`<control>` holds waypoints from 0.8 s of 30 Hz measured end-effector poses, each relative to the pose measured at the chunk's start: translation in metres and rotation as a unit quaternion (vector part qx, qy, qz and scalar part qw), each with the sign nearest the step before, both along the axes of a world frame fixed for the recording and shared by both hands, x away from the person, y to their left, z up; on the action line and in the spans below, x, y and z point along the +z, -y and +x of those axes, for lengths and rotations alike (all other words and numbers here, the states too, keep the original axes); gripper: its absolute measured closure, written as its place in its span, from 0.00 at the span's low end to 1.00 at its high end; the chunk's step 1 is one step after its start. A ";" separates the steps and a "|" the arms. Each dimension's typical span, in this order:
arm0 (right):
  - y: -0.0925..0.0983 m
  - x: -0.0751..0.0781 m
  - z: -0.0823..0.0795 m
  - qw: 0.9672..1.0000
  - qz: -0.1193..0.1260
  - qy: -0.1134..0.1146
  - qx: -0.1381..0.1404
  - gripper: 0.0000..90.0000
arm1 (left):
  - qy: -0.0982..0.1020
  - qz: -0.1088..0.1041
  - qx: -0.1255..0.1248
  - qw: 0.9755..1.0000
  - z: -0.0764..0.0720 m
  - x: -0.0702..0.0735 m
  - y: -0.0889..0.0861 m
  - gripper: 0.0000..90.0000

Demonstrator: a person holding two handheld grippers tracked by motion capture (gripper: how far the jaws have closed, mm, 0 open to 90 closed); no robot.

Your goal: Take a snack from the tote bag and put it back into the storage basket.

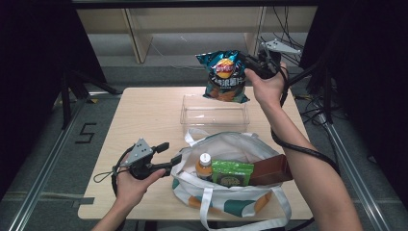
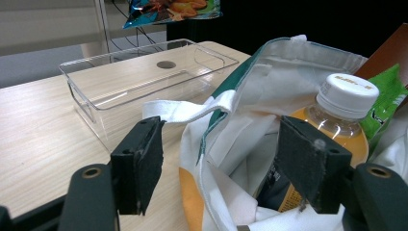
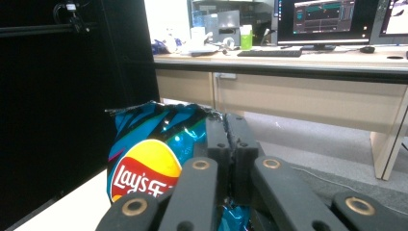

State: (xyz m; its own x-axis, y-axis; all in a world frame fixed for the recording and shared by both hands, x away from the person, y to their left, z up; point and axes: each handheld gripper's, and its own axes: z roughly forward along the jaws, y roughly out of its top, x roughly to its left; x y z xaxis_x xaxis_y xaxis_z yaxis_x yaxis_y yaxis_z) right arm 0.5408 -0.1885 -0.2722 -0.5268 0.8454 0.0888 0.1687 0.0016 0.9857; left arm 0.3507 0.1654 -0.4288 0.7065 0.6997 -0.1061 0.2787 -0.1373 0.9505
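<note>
Chip bag [image 1: 224,76] hangs upright, long axis vertical, top edge up, logo toward the camera, above far end of clear tray [image 1: 214,115] on desk [image 1: 139,120]. Right gripper [image 1: 251,66] jaws pinched tight on bag's top corner. Left gripper [image 1: 172,153] jaws spread wide, straddling rim of tote bag [image 1: 231,197] beside juice bottle [image 1: 204,165].

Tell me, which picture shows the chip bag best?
The high view: the whole chip bag hangs from the right gripper above the clear tray. The right gripper view shows its top and logo up close; the left gripper view catches its bottom edge.
</note>
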 end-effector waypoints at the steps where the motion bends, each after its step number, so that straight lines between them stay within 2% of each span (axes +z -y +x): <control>1: -0.001 -0.001 0.001 1.000 0.000 0.003 0.001 1.00 | 0.000 0.000 0.000 1.000 0.000 0.000 0.000 0.36; 13: 0.000 -0.005 0.006 1.000 -0.001 -0.008 -0.005 1.00 | 0.001 0.001 -0.001 1.000 0.000 0.000 0.001 0.36; 14: 0.000 -0.004 0.005 1.000 0.008 -0.015 -0.005 1.00 | 0.001 0.001 -0.002 1.000 0.000 0.000 0.001 0.36; 19: -0.001 -0.007 0.009 1.000 -0.005 -0.011 -0.003 1.00 | 0.000 0.002 -0.003 1.000 0.000 0.000 0.001 0.36; 24: -0.003 -0.008 0.011 1.000 -0.002 -0.019 -0.005 1.00 | 0.001 0.001 -0.003 1.000 0.000 0.000 0.001 0.36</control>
